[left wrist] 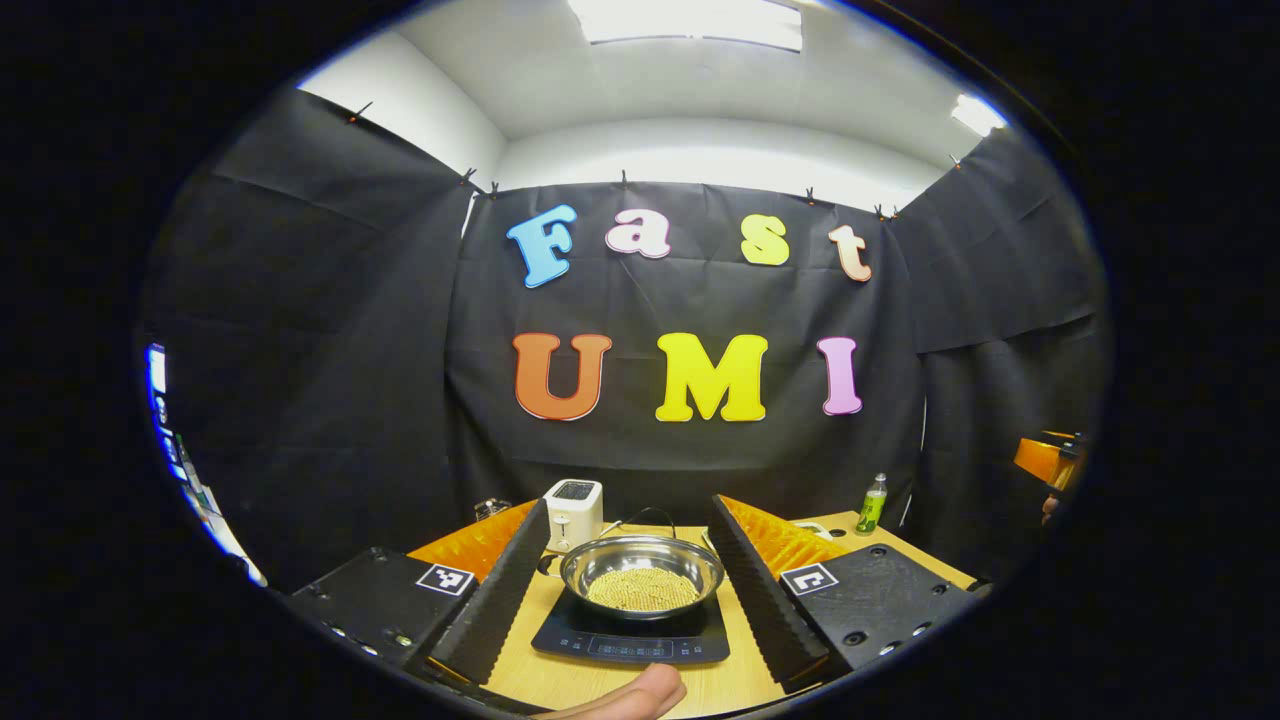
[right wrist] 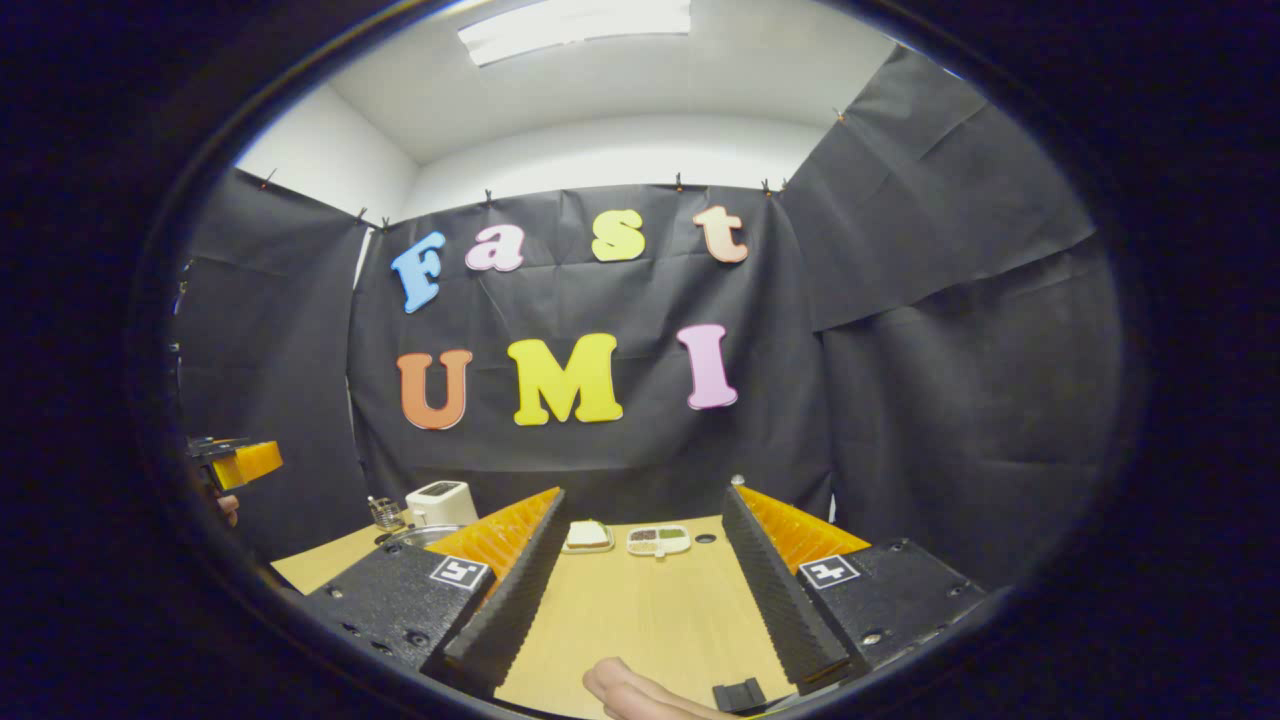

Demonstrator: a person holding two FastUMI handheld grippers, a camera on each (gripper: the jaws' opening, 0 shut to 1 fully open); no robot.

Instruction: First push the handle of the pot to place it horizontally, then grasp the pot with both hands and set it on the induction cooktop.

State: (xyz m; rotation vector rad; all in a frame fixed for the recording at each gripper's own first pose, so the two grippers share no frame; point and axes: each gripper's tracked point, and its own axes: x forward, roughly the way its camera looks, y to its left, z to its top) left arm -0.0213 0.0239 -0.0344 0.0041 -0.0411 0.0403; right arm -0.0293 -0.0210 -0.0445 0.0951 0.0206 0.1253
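Left tongs (left wrist: 632,560) are seen spread wide, nothing pinched. Between and ahead of their two fingers the pot (left wrist: 642,577) is found, a shiny metal bowl with pale yellowish grains inside, seated on the black induction cooktop (left wrist: 632,635), which lies on the wooden bench (left wrist: 560,680). Pot handle cannot be made out clearly. A white toaster (left wrist: 573,512) is seen just beyond the pot, slightly toward the left finger. A green bottle (left wrist: 872,504) is placed past the right finger, well apart from the pot. A fingertip (left wrist: 640,693) is visible at the bottom edge, below the cooktop.

Right tongs (right wrist: 635,560) are likewise spread, gripping nothing; bare bench top is seen between the fingers. Far ahead between them, a small plate (right wrist: 588,537) with a pale item and a divided dish (right wrist: 659,541) are set side by side. Outside the left finger, the toaster and a sliver of the pot rim are glimpsed. At the far left edge the other gripper's orange part (right wrist: 245,462) is seen, held up off the bench.
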